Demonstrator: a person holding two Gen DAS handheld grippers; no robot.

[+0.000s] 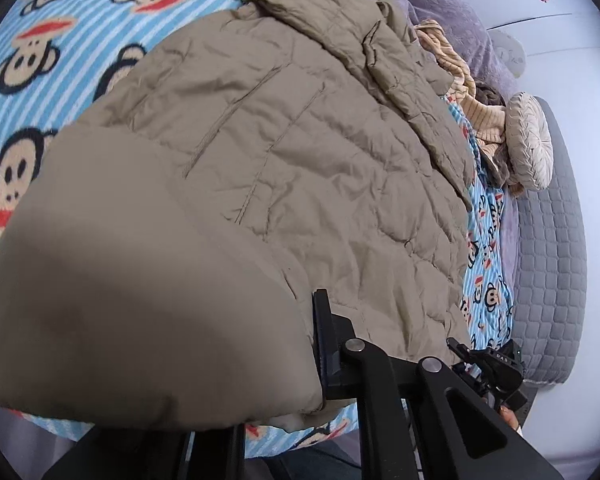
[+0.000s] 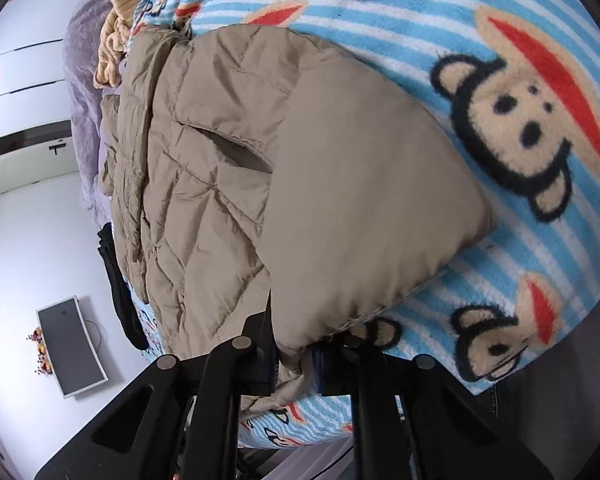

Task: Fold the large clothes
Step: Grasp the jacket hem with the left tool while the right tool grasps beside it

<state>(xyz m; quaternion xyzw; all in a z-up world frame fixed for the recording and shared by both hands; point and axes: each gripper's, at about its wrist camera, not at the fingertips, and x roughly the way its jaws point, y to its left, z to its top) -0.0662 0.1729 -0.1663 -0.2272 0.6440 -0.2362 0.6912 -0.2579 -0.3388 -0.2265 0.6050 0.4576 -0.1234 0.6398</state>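
Khaki quilted down jacket (image 1: 284,168) lay spread on the monkey-print fleece blanket (image 1: 40,40) covering the bed, its collar end far from the cameras and its hem at the near edge of the bed. The right gripper (image 2: 296,364) was clamped on a pinch of the hem, the cloth squeezed between its two black fingers (image 2: 260,356) in the right wrist view. The left gripper (image 1: 300,364) showed only one finger (image 1: 328,344) against a smooth, blurred bulge of the jacket that filled the lower left of its view; the other finger was hidden under the cloth, so whether it was closed on the fabric could not be told.

Judging by the hold on the hem, the step in hand seemed to be lifting the bottom edge to fold it toward the collar. To do that well, both corners would probably need to rise together and travel level, so the fold line runs straight across the body. Puffy padding tends to spring back and slide, so the grip wants to be deep in the hem seam, not on the loose outer skin. The open slit pocket (image 2: 236,152) could gape, and the tan knitted garment (image 1: 472,92) beside the collar should be kept clear of the landing
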